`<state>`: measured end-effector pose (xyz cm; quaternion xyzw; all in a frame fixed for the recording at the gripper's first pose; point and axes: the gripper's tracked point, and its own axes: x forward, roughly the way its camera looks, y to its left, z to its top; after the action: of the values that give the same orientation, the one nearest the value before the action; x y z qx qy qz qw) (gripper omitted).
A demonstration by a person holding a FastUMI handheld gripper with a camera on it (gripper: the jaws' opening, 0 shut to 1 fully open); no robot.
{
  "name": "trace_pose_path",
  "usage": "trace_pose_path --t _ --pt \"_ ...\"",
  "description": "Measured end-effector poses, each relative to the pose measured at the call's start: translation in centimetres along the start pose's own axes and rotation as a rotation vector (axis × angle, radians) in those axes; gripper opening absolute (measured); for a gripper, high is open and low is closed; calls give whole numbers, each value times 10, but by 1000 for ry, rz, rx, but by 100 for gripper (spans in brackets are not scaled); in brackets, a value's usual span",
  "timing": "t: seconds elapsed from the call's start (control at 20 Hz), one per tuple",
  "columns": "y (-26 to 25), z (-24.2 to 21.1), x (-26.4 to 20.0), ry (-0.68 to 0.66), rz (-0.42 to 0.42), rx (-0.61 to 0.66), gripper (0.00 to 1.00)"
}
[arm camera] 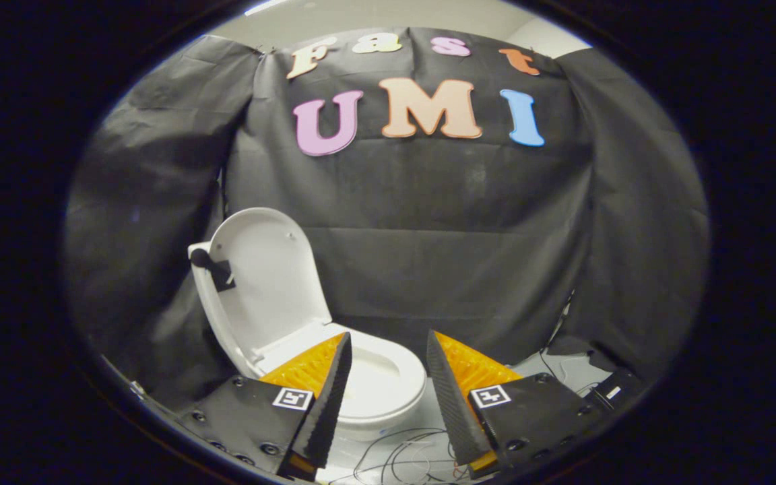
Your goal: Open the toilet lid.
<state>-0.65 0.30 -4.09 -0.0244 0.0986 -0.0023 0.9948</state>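
Against the far booth wall [428,269] stands the toilet [368,391], left of centre, its lid [267,283] already raised and leaning back, the seat down over the bowl. Near the camera, the gripper [388,364] hangs wide apart, holding nothing, its left finger overlapping the bowl's near rim. Thin cables [401,451] lie on the floor between the fingers.

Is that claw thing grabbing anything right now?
No. The claw is open and holds nothing; the toilet lid already stands raised beyond its fingers.
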Motion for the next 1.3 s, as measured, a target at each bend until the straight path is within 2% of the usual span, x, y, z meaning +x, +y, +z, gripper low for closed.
trace_pose_path --t 0.45,1.2,1.3 --pt "-7 37 -45 -208 -11 38 71" --pt "-7 29 -52 -189 -14 51 71" --pt "-8 28 -51 -189 -15 50 77"
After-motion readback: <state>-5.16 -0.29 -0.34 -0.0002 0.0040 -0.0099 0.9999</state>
